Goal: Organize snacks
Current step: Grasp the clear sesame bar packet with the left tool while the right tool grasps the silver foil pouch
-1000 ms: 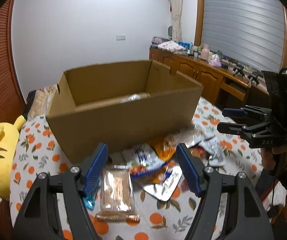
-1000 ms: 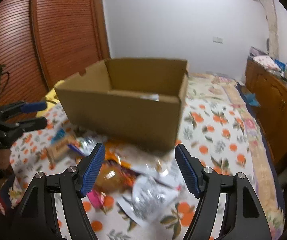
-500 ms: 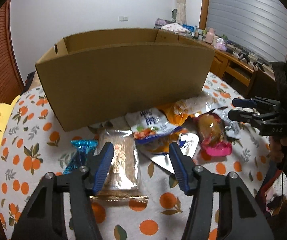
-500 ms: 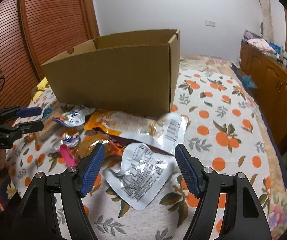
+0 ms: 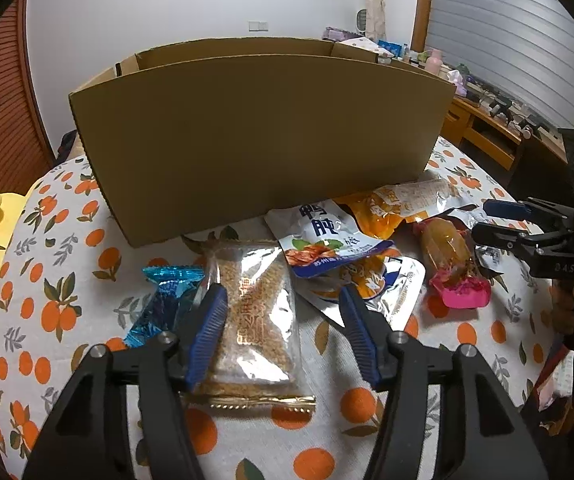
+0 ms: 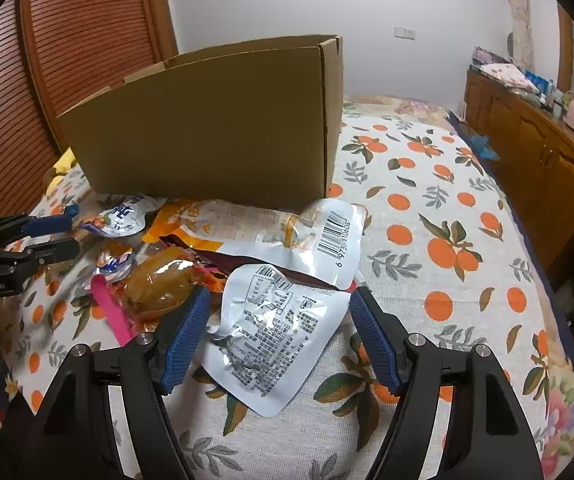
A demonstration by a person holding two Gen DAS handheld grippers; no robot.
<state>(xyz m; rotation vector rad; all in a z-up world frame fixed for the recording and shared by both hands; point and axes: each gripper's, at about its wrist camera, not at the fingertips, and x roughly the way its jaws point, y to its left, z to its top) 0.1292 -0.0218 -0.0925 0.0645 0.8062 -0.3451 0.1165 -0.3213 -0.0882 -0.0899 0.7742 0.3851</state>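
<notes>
— So, from the left wrist, what lies ahead?
— The left tool (image 5: pixel 283 320) is spread wide, low over a clear packet of sesame bars (image 5: pixel 257 320) that lies between its blue fingers (image 5: pixel 207 332); nothing is held. Just left of the packet lies a blue foil candy (image 5: pixel 165 300). Beyond stand a white duck-snack pouch (image 5: pixel 323 240), an orange pouch (image 5: pixel 399 204) and a pink-ended wrapped snack (image 5: pixel 453 264), all on the orange-patterned desk (image 5: pixel 67 280). The cardboard box (image 5: pixel 263 132) walls off the far side, and the right tool (image 5: pixel 507 224) hovers at the right edge.
— And from the right wrist?
— The right tool (image 6: pixel 279 324) gapes open, empty, astride a crumpled silver pouch (image 6: pixel 279 328). A barcode pouch (image 6: pixel 327 232) lies behind it, touching the box (image 6: pixel 215 120). Left of it sits an amber wrapped snack (image 6: pixel 159 280), with the left tool (image 6: pixel 55 232) beyond, apparently slightly open.
</notes>
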